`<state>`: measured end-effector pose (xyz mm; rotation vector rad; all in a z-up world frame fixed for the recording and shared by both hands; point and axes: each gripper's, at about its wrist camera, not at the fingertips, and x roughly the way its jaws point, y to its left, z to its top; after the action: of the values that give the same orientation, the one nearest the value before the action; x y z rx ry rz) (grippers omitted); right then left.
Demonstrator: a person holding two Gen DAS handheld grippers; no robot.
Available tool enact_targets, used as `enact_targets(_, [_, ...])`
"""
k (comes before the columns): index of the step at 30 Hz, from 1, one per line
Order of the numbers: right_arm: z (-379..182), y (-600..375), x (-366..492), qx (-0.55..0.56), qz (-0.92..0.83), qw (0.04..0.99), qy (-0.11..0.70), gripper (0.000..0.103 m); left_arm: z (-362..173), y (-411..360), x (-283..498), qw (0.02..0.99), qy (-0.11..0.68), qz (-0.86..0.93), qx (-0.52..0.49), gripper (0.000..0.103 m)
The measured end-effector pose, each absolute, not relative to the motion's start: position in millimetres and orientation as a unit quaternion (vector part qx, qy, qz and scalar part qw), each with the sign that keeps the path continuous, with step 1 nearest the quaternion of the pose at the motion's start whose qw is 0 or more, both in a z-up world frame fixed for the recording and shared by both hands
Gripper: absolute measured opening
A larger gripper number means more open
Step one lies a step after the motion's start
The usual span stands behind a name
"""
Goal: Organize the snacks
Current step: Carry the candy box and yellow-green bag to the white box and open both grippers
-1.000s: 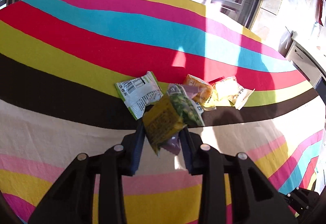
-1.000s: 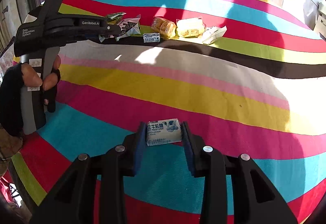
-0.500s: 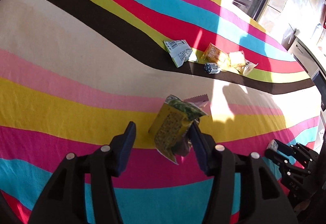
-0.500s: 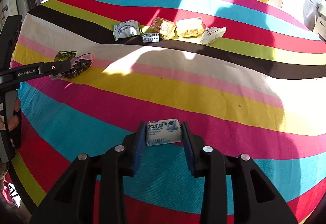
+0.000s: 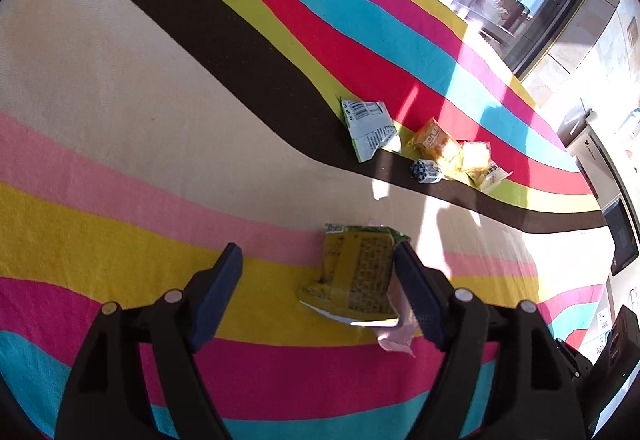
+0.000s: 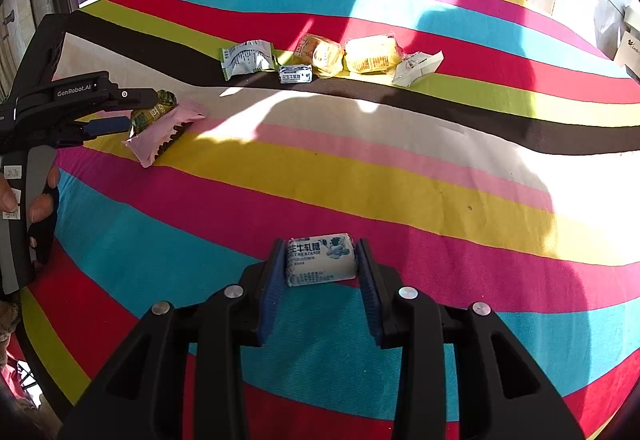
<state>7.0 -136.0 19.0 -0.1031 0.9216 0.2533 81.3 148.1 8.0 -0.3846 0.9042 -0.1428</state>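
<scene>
My left gripper (image 5: 316, 280) is open over the striped cloth. A yellow-green snack packet (image 5: 356, 276) and a pink packet (image 5: 396, 336) under it lie on the cloth against the right finger. In the right wrist view the left gripper (image 6: 120, 108) shows at the left with the pink packet (image 6: 164, 132) and the yellow-green packet (image 6: 154, 112) by its tips. My right gripper (image 6: 320, 272) is shut on a white-blue candy packet (image 6: 320, 260) just above the cloth.
A row of snacks lies on the black and lime stripes: a white-green packet (image 6: 246, 58), a small white-blue packet (image 6: 295, 74), an orange bun packet (image 6: 320, 54), a yellow packet (image 6: 372, 54), a white wrapper (image 6: 418, 66). Windows stand behind the table.
My left gripper has lowered the yellow-green and pink packets onto the cloth and opened wide. My right gripper has not moved.
</scene>
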Motion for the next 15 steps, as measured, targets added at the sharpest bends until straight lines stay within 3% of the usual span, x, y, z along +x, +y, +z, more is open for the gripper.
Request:
enact_targets(8, [18.8,-136.2,6.8,-0.05,0.122,0.887,0.443,0.035,7.2,117.9,88.8,0.881,0.455,-0.063,-0.111,0.08])
enact_targets(10, [18.8,-136.1,6.7,-0.05,0.122,0.887,0.443,0.035,8.0,123.2,85.4,0.88,0.456,-0.056,-0.119,0.067])
enact_targets(11, [18.7,-136.4,6.8,-0.05,0.122,0.887,0.443,0.035,7.8,125.5,82.7,0.881,0.457,-0.046,-0.113,0.042])
enact_targets(12, [18.6,-136.4,7.1,-0.049,0.122,0.887,0.443,0.035,7.0,127.7,80.0,0.883,0.456,-0.041,-0.105,0.037])
enact_targets(15, [18.4,-135.8,6.9,-0.048,0.122,0.887,0.443,0.035,7.4,134.8,68.0,0.886,0.448,-0.053,-0.105,0.035])
